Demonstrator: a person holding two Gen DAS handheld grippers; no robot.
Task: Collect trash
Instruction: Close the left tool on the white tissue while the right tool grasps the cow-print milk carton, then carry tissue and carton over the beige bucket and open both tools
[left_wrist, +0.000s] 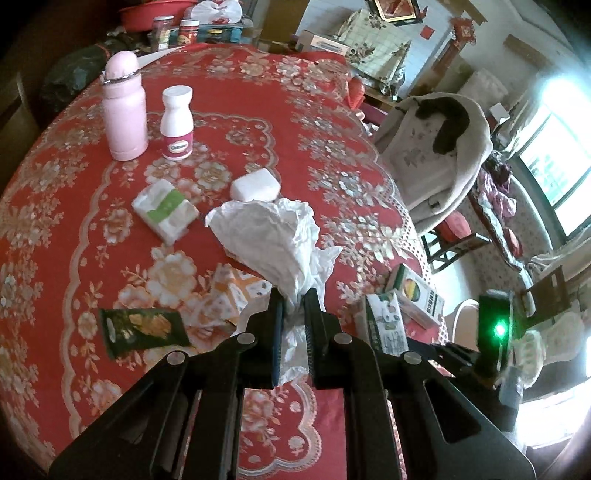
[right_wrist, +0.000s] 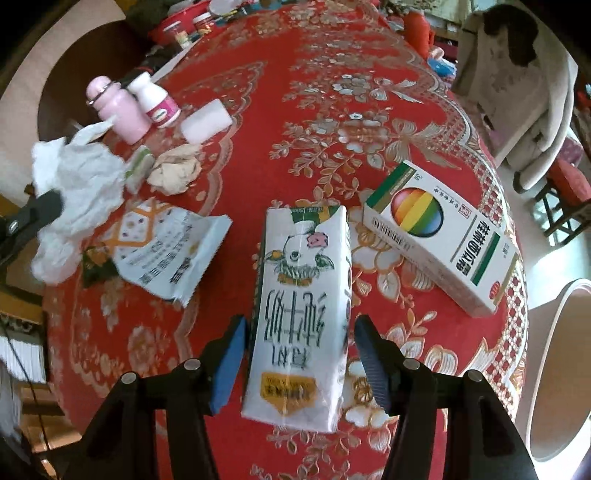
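1. Left gripper is holding a crumpled white tissue, jaws clamped tight on its lower end. Most of the tissue is flopping free above the red counter, so it's up in the air, not lying with the rest.
2. Right gripper is pointing down at the milk carton, which is lying flat on the counter. Jaws are standing apart on either side of the carton's near end, with a small gap showing at each pad, so I'd say nothing's gripped yet.
3. Other trash is sitting around: an open white wrapper and a dark green packet to the carton's left, a brownish paper wad further back. The rainbow medicine box is just right of the carton.
4. What could go wrong, I'm guessing: the carton looks empty and soft, so squeezing it could crush it or make it skid on the slick cloth.
5. The tissue is pinched only at one end, so a fast swing could tear it or let it slip out.
6. A pale bin rim is showing past the counter's right edge; a loose tissue could drift and miss it.
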